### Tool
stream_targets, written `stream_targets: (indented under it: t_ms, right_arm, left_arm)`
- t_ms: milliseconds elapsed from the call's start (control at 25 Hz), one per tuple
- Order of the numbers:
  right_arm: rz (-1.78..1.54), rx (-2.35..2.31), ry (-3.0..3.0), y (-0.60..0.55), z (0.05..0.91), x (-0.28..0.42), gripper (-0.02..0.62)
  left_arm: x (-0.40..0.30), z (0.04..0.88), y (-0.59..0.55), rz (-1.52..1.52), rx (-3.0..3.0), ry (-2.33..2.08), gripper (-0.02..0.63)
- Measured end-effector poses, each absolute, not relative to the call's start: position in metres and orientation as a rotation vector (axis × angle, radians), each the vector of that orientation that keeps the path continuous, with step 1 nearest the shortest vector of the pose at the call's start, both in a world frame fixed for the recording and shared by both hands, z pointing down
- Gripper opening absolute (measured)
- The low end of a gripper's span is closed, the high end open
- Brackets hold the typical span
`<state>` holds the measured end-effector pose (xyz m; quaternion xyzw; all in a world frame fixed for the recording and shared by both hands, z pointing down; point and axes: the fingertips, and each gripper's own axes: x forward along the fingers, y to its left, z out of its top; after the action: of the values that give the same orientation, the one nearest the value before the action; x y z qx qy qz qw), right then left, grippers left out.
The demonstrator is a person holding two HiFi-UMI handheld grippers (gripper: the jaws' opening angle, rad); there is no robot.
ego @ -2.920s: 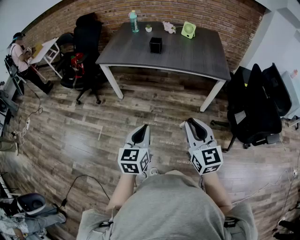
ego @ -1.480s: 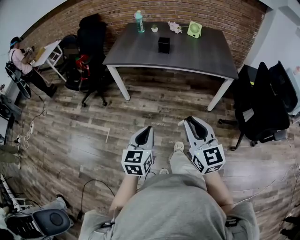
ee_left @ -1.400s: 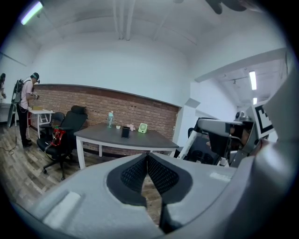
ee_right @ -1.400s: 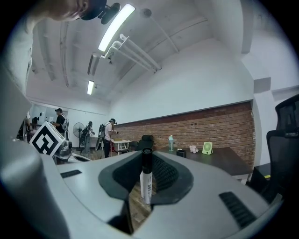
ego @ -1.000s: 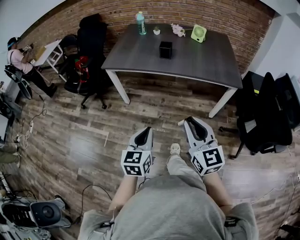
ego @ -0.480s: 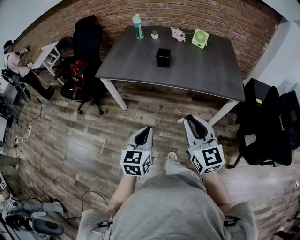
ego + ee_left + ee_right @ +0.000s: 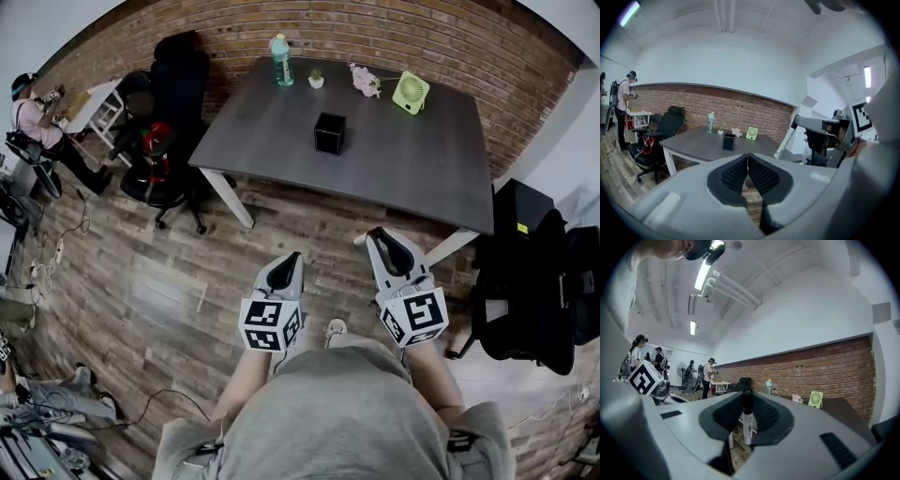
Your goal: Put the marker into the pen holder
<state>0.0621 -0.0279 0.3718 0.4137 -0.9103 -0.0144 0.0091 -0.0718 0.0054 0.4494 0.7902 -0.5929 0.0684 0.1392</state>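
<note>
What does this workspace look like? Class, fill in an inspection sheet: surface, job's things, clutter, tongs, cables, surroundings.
Surface: grey table, mostly bare, ahead of the person.
Job's things: black pen holder stands mid-table; marker is in the right tongs.
Clutter: bottle, small pot, pink item and green fan along the table's far edge.
Tongs: left tongs shut, empty; right tongs shut on the marker; both over the floor, short of the table.
Cables: cable on the floor, lower left.
Surroundings: brick wall, black chairs, bystander at a white side table.
</note>
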Motion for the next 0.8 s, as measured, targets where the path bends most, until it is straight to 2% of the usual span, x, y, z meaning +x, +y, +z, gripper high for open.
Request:
stream_targets:
  t_ms: [800]
  right_arm:
    - [-0.044, 1.226, -2.879, -0.107, 0.376, 0.078, 0.064]
  left_arm:
    - [-0.047, 0.456, -0.07, 0.189, 2.246, -1.743, 0.018]
